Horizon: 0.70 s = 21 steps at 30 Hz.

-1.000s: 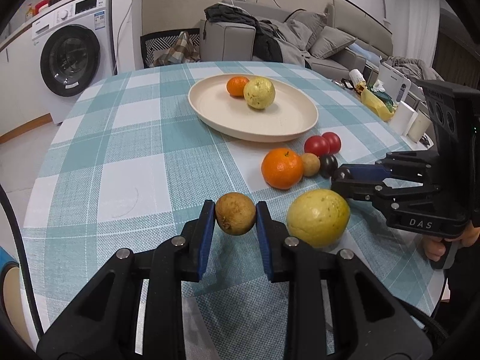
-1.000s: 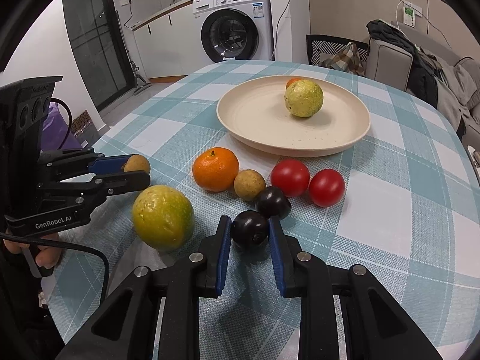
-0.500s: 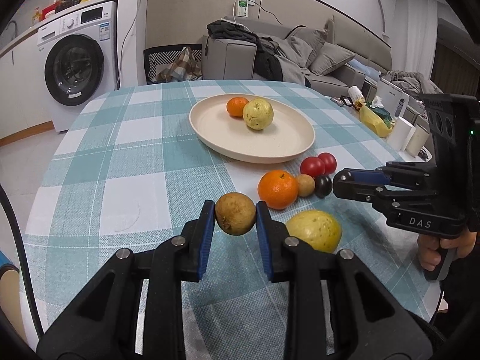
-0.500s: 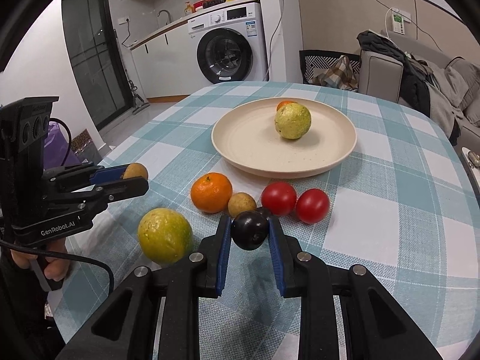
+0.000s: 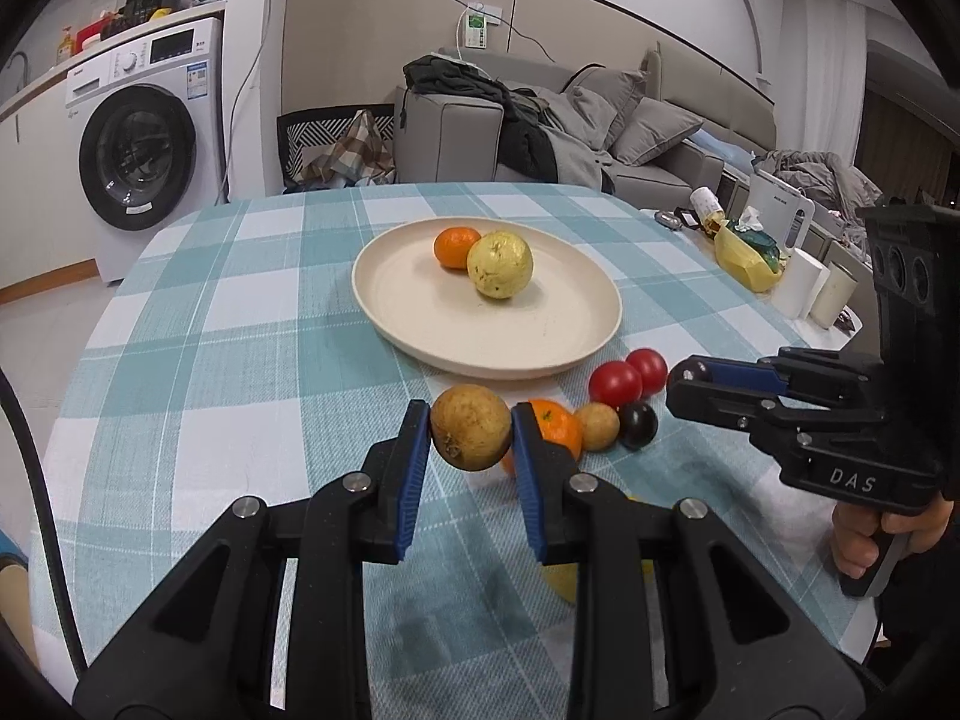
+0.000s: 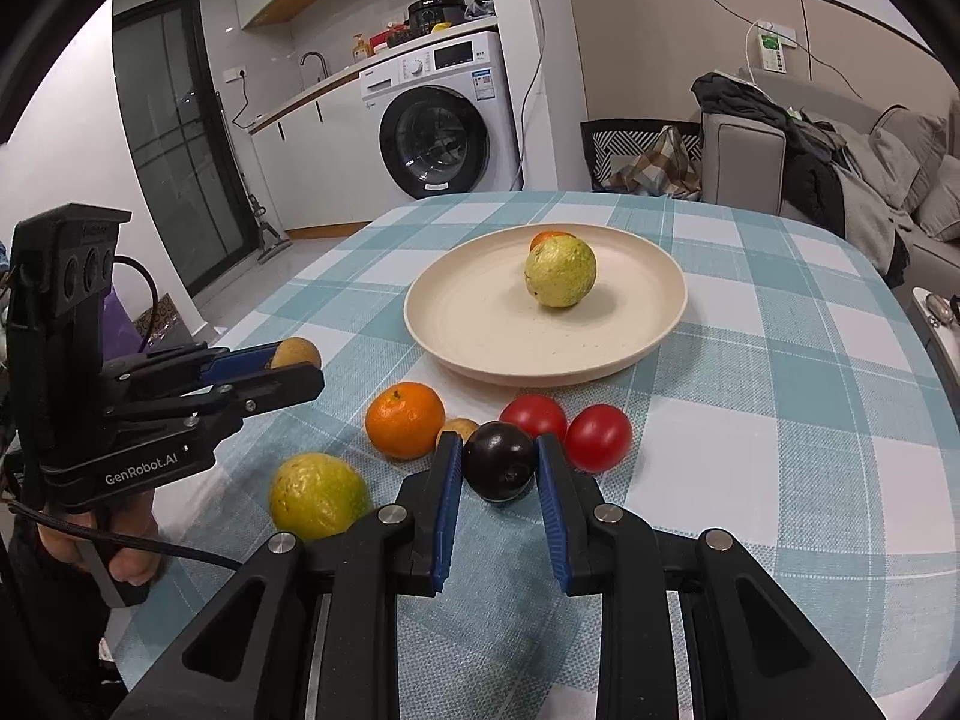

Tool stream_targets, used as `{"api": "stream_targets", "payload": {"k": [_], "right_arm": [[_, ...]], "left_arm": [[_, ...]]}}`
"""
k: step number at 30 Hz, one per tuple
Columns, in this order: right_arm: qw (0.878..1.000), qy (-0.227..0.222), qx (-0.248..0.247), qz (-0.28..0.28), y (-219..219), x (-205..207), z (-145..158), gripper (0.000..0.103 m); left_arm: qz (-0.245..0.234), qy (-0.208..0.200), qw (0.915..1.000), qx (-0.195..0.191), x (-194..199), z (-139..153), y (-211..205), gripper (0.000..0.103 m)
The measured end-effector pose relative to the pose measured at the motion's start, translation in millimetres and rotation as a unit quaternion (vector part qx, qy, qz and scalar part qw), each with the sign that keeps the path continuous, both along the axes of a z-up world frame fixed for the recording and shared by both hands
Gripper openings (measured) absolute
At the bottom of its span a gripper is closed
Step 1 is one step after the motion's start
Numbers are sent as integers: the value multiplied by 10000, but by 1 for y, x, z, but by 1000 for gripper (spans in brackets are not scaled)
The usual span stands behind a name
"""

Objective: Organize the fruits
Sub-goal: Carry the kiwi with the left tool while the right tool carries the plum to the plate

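Carrying two fruits toward plate; our left fingers clamp brown fruit, right fingers clamp plum; next we need reach over rim, then release.

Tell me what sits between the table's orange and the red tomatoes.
In the left wrist view, a small brown fruit and a dark plum sit between the orange and tomatoes.

Plate at frame centre on the table, with guava in it and a mandarin just behind. Below the plate, in a row: orange, small fruit, two tomatoes. Second guava lower left.
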State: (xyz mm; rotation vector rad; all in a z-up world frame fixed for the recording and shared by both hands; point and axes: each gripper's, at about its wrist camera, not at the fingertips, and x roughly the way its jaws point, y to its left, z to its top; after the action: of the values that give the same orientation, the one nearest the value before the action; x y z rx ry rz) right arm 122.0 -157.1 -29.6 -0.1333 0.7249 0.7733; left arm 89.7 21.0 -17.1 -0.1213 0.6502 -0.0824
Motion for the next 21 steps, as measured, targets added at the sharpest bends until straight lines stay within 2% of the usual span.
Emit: {"api": "stream_targets", "payload": {"k": [13,21], "right_arm": [[9993,-145,332,-133,3,9,8,26],[9990,-153,360,-232,8,21,8,26]], "left_arm": [[-108,-30,9999,129,32,0,-4,25],[-106,-22,9999,124,43,0,-5,25]]}}
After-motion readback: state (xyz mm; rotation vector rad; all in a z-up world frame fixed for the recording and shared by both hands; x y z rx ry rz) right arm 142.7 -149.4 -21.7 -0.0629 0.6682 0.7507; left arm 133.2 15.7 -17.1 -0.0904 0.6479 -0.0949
